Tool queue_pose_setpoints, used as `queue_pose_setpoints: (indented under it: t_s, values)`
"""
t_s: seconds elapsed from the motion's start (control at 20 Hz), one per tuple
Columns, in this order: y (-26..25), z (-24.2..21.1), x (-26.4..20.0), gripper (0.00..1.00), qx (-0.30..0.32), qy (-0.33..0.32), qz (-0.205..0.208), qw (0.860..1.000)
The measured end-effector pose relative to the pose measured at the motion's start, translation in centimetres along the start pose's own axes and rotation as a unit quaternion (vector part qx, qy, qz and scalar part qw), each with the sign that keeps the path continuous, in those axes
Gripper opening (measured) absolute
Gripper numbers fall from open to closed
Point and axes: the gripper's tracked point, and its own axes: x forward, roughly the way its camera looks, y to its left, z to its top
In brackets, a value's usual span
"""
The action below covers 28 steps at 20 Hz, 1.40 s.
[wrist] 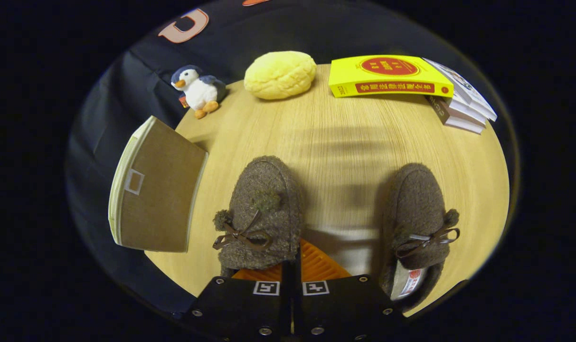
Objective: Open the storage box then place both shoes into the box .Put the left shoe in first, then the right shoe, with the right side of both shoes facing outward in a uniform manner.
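Two brown fuzzy slippers with dark bows lie toes away on the wooden table. The left-hand shoe is right at my gripper. Its heel end covers the left orange finger, and the right orange finger lies against its side wall. The jaws stand almost together, pinching that wall. The right-hand shoe rests apart to the right of the fingers, its insole label showing. The storage box, brown with a cream edge and a small label window, stands at the table's left edge; I cannot tell whether it is open.
Beyond the shoes, along the table's far edge, sit a penguin plush, a yellow bun-shaped cushion and a yellow book on a stack of books. Bare wood lies between the shoes and these.
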Motion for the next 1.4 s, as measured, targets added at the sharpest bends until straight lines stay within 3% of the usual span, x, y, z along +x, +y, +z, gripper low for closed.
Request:
queue_pose_setpoints:
  t_s: [0.4,0.65,0.95,1.4]
  values:
    - [10.8,6.5,-6.8,0.03,0.034,-0.063,-0.002,0.997]
    - [19.5,9.6,-7.8,0.03,0.033,-0.08,0.004,0.996]
    - [28.7,10.1,-4.2,0.03,0.024,-0.06,0.018,0.998]
    - [33.4,5.3,4.7,0.03,0.015,0.009,-0.009,1.0]
